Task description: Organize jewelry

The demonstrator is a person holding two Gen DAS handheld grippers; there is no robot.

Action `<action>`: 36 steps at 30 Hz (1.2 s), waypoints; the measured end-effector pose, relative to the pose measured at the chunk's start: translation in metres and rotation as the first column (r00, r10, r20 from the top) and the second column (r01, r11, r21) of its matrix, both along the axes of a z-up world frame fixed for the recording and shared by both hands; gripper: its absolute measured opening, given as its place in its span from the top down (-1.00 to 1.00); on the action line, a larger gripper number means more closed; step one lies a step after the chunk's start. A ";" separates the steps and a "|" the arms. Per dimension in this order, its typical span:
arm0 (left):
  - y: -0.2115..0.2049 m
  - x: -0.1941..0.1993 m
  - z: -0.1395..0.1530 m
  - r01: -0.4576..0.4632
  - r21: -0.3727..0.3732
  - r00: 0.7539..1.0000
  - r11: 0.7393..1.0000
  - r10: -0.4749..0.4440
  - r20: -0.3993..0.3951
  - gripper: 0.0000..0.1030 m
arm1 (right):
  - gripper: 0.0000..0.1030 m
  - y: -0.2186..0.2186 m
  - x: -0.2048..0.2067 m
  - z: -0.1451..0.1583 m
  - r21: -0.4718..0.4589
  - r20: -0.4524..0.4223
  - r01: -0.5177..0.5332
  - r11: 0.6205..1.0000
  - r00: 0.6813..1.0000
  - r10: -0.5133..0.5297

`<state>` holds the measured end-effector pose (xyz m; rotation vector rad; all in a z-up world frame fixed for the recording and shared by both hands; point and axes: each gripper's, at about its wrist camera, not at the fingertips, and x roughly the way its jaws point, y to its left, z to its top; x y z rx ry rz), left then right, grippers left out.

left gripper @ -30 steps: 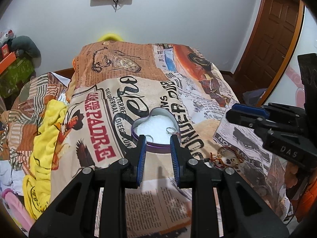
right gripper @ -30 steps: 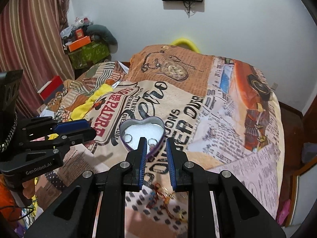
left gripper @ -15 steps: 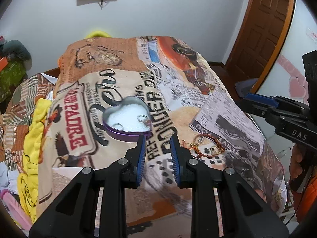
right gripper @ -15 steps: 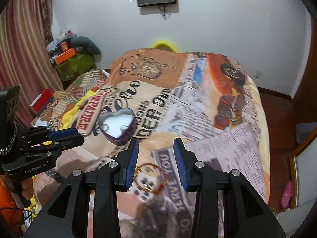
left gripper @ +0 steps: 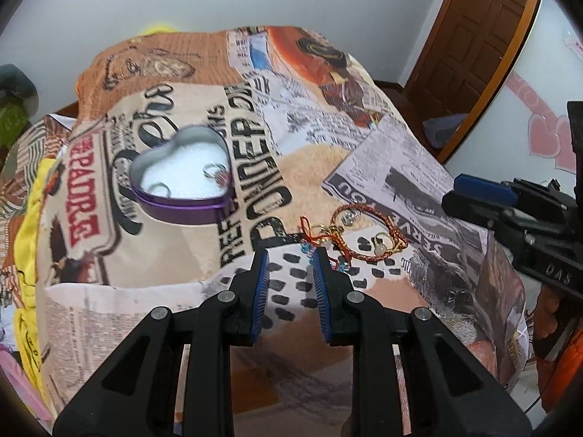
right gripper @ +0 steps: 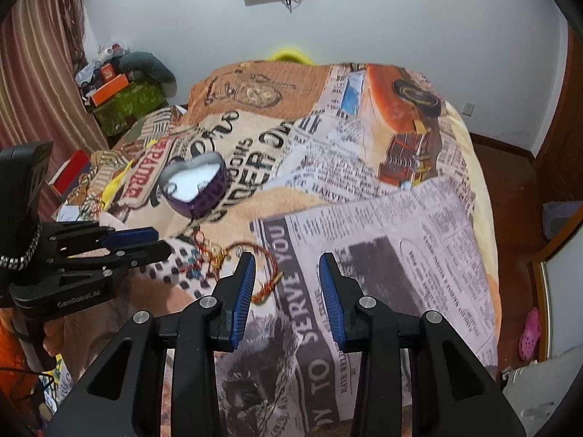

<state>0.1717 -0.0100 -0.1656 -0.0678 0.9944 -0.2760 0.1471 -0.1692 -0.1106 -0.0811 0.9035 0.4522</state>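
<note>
Our right gripper (right gripper: 286, 284) hangs with jaws apart and empty beside the braided bracelet (left gripper: 368, 233) on the bedspread (right gripper: 382, 218), our left gripper (left gripper: 289, 273) narrowly parted and empty, so we should straddle one strand squarely before pinching for the heart tin (left gripper: 182, 182).

**Both tongs tilted down over the bed, nothing gripped**

The left tongs (left gripper: 290, 255) point steeply down toward the bed's near edge, blue-padded jaws parted by a narrow gap with nothing between them. In the right wrist view the same tongs (right gripper: 160, 242) reach in from the left, a hand (right gripper: 54, 338) wrapped low around the black handle.

The right tongs (right gripper: 287, 260) also slant down, jaws standing wider apart and empty. From the left wrist view they (left gripper: 452, 198) enter from the right edge, with part of the hand (left gripper: 546, 313) under the body.
</note>
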 end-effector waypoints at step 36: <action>0.000 -0.002 -0.011 -0.016 -0.018 0.999 1.000 0.017 0.051 0.90 | 0.36 0.016 0.010 -0.021 0.057 -0.068 -0.056 0.997 0.996 0.060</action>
